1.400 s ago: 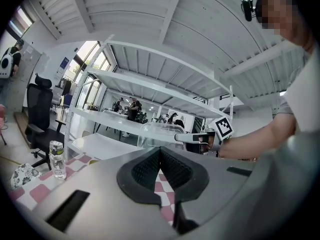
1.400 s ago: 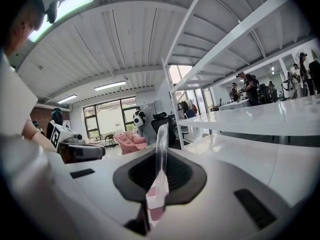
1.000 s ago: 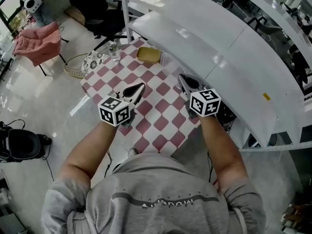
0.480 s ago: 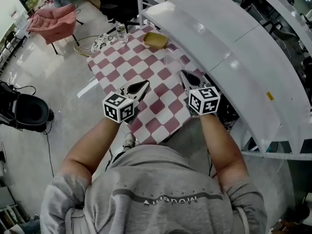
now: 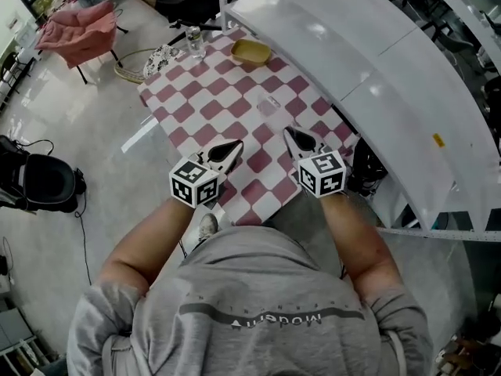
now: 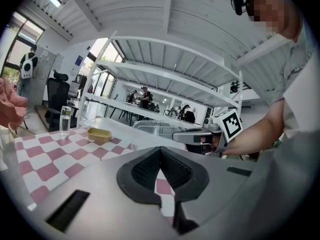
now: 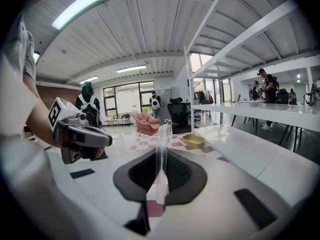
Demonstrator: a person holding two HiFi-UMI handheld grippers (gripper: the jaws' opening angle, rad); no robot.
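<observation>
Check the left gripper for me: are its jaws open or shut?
Shut. The left gripper shows its two dark pads meeting at the tips in its own view, nothing clamped between them.

Over the checkered table (image 5: 205, 100), the right tongs (image 5: 291, 134) hold a clear cup (image 5: 270, 105) beside the left tongs (image 5: 232, 146).

A big open lab or workshop hall. In the right gripper view a ribbed white ceiling (image 7: 150, 29) carries a strip light (image 7: 85, 5) at upper left, tall windows (image 7: 127, 100) fill the middle, and people (image 7: 264, 86) stand far right. Long white shelving (image 5: 376, 61) runs down the head view's right.
</observation>
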